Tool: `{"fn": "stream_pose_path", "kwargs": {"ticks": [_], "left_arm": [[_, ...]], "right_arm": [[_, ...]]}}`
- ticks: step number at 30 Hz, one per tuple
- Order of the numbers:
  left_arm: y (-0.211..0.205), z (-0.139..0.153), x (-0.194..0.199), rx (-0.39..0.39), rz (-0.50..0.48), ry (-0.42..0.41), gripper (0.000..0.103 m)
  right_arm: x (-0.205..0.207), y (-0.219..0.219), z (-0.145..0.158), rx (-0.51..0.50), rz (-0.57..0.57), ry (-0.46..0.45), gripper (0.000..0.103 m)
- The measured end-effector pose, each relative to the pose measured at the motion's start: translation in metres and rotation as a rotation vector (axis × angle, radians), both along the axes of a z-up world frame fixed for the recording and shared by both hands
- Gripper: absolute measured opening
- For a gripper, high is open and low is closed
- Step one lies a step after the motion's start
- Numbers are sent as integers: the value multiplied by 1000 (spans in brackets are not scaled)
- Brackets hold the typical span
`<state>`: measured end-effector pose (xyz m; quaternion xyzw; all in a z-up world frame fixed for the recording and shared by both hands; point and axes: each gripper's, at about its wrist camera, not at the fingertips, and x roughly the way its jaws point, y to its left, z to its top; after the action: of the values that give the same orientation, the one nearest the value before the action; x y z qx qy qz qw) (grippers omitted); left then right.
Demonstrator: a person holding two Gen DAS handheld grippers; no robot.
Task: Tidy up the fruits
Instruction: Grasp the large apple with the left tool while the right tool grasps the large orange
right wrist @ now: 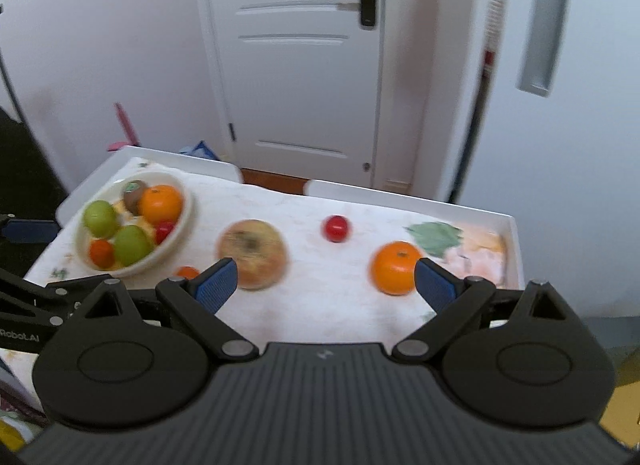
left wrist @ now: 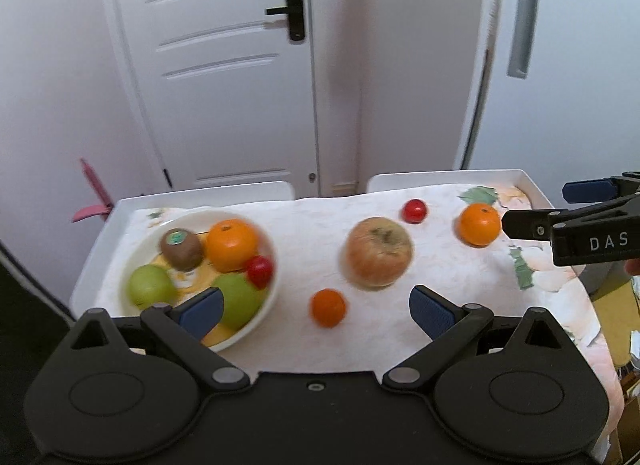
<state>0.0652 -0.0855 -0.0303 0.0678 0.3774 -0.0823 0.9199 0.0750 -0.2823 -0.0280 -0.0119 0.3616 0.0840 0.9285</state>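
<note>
Big apple (left wrist: 379, 252) mid-tabletop (left wrist: 288, 233), loose, right of the bowl (left wrist: 262, 307): looks heavy, rigid, probably waxy-slick (blurred), so grip across the widest girth; left tool (left wrist: 316, 311) and right tool (right wrist: 325, 283) both wide open, empty.

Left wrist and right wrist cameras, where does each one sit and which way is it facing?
Left wrist: on the left gripper over the table's near edge, facing the white door; open jaws frame the small orange, bowl at left, right gripper entering from the right.
Right wrist: on the right gripper, further right, facing the same door; open jaws, large orange by the right one, left gripper at the left edge.
Shared: bowl, apple, red tomato, both oranges, door.
</note>
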Motion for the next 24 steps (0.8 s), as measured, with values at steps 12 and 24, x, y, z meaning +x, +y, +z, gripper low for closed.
{"fn": "stream_pose_path", "kwargs": {"ticks": [12, 24], "left_arm": [[-66, -39, 48, 65, -41, 0, 101], [-93, -82, 89, 100, -11, 42, 99]], "right_arm": [[39, -68, -44, 11, -35, 50, 103], [76, -72, -92, 35, 17, 116, 103]]}}
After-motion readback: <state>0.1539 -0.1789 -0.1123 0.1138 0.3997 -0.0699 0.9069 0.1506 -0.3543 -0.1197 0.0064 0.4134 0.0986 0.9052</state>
